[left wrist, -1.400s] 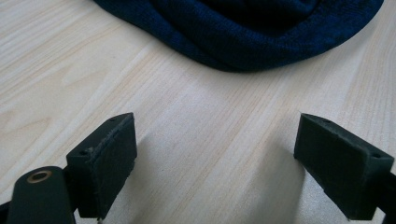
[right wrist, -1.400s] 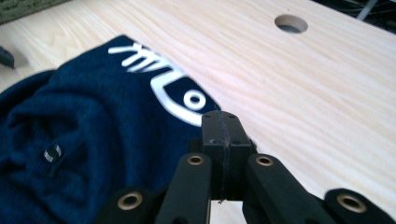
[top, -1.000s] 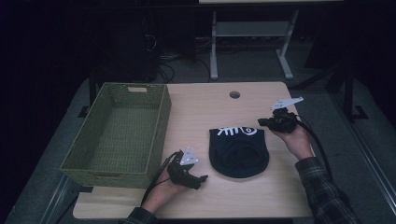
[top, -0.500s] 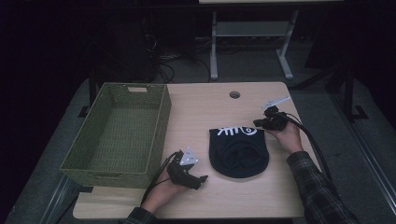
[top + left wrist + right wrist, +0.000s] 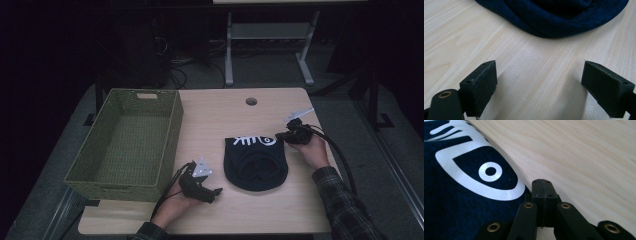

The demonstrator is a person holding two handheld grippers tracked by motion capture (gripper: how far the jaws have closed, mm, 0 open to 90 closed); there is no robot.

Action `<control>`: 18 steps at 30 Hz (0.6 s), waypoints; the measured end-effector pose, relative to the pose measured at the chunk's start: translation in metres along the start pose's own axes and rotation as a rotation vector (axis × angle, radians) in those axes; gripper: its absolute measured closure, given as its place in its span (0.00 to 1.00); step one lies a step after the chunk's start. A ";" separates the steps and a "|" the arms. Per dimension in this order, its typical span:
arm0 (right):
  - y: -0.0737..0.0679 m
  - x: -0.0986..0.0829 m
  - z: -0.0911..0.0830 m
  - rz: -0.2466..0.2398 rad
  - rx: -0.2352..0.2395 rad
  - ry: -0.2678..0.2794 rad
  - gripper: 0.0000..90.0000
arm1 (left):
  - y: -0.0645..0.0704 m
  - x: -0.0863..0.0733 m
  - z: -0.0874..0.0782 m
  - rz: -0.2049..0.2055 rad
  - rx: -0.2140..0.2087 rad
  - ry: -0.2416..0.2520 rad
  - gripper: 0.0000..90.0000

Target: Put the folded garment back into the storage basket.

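Lay at the middle-right of the pale wood worktop (image 5: 260, 210): a dark navy knit hat (image 5: 255, 160), its far end printed with a white fish-skeleton design (image 5: 256, 140), its rounded end toward the near edge. Seen close in the right gripper view as white fish-eye and bone shapes (image 5: 489, 172) on navy knit (image 5: 454, 205).

Stood on the left side of the worktop: a green woven basket (image 5: 80, 172), long side running near to far, with a handle slot (image 5: 147, 95) in its far wall. Sat well apart from the hat.

Rested on the worktop just left of the hat's near end, between basket and hat: left tongs (image 5: 216, 192), held by the left hand (image 5: 172, 212), pointing right toward the hat. Released, with jaws spread wide over bare wood in the left gripper view (image 5: 537, 90), and the hat's folded rim (image 5: 554, 17) lying just beyond them, not touched.

Held at the hat's far right corner by the right hand (image 5: 312, 150), plaid sleeve (image 5: 345, 205) behind it: right tongs (image 5: 278, 136), clenched, jaws pressed flat together in the right gripper view (image 5: 542, 182). Tips sat right at the hat's edge beside the print; could not tell whether any fabric was pinched between them.

Showed near the far edge: a round cable hole (image 5: 251, 101).
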State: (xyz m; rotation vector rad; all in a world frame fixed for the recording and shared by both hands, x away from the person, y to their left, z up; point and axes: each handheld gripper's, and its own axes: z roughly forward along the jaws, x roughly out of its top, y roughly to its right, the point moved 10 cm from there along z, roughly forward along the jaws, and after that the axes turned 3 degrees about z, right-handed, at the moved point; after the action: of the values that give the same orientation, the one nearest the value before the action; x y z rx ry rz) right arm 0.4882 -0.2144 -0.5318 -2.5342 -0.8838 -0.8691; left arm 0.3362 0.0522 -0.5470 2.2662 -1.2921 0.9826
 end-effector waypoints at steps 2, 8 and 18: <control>-0.002 -0.003 -0.004 -0.012 -0.004 -0.004 1.00 | 0.000 0.000 0.000 0.000 0.000 0.000 0.14; -0.006 -0.012 -0.010 -0.021 0.005 -0.009 1.00 | 0.000 0.000 0.000 -0.001 0.000 0.000 0.13; -0.018 -0.028 -0.024 -0.043 0.018 0.003 1.00 | 0.000 0.000 0.000 0.000 0.000 0.000 0.14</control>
State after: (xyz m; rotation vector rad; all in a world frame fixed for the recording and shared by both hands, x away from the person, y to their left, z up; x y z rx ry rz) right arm 0.4486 -0.2248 -0.5297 -2.5064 -0.9435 -0.8741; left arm 0.3361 0.0523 -0.5469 2.2664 -1.2929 0.9823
